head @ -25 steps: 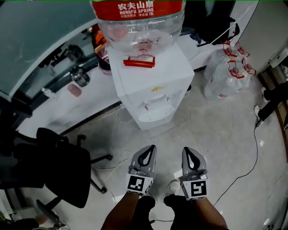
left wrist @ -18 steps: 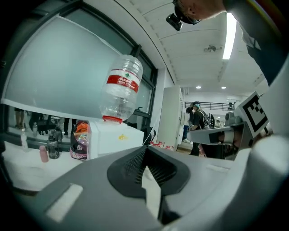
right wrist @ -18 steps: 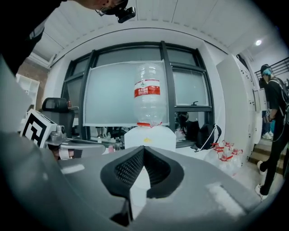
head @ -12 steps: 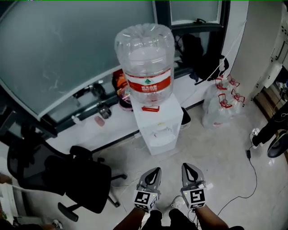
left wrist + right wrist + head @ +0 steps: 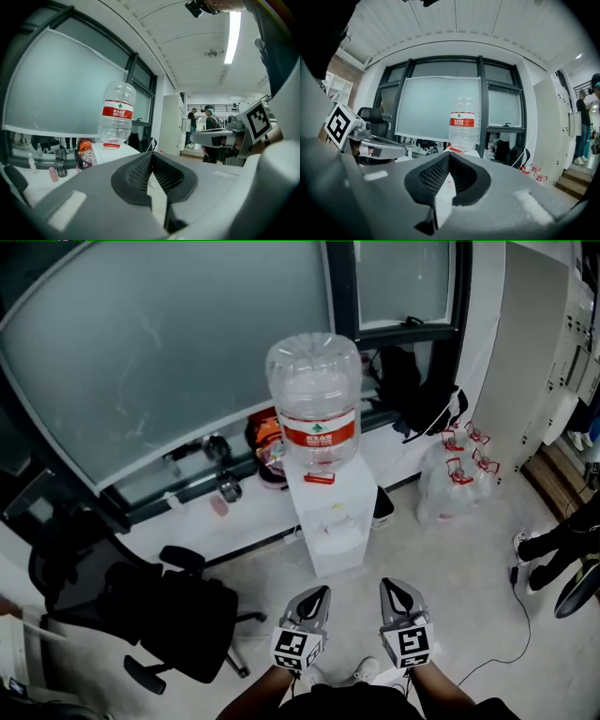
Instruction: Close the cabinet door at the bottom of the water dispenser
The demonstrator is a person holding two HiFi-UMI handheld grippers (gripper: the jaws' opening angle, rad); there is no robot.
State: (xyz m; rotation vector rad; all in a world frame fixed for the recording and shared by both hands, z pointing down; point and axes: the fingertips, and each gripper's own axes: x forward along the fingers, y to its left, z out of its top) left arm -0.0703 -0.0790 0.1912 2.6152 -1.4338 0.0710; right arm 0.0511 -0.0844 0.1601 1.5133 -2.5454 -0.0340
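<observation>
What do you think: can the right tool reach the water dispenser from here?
Probably not yet: the right tool hangs well short of the water dispenser, with only floor between. Nothing blocks the way; stepping closer should do.
</observation>
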